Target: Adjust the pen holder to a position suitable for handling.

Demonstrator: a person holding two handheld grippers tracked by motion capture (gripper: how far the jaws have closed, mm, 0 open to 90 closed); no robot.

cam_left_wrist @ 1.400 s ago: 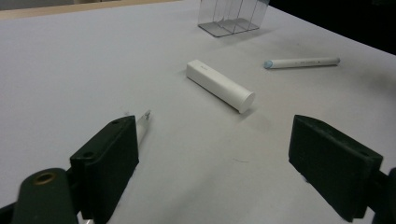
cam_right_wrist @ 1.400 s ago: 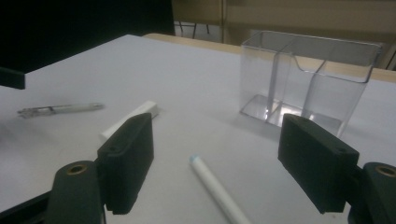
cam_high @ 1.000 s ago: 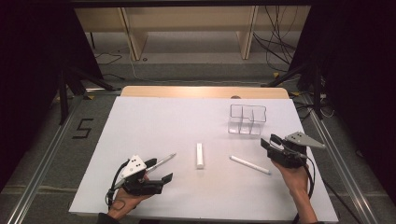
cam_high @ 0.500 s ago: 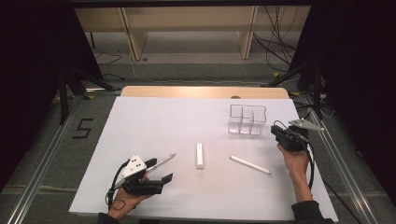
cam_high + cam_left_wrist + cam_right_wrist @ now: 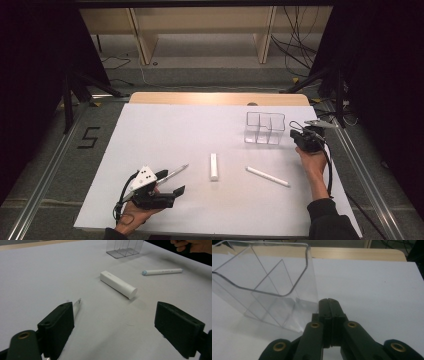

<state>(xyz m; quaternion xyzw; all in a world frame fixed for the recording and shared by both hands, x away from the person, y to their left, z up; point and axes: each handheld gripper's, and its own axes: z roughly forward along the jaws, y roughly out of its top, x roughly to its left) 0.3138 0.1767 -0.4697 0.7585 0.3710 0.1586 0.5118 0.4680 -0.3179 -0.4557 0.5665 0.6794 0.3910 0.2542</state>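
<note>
A floor marking reading "5" (image 5: 90, 137) sits left of the counter (image 5: 165, 130), where the right hand-held gripper (image 5: 329, 305), jaws just closed on nothing, sits beside the clear organizer (image 5: 274, 282), and the left hand-held gripper (image 5: 172, 182) gapes released.

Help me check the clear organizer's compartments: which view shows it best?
The right gripper view: the organizer is close, its dividers plain, apparently empty. The high view shows it whole but small, beside the right gripper. The left gripper view catches its base at the top edge.
</note>
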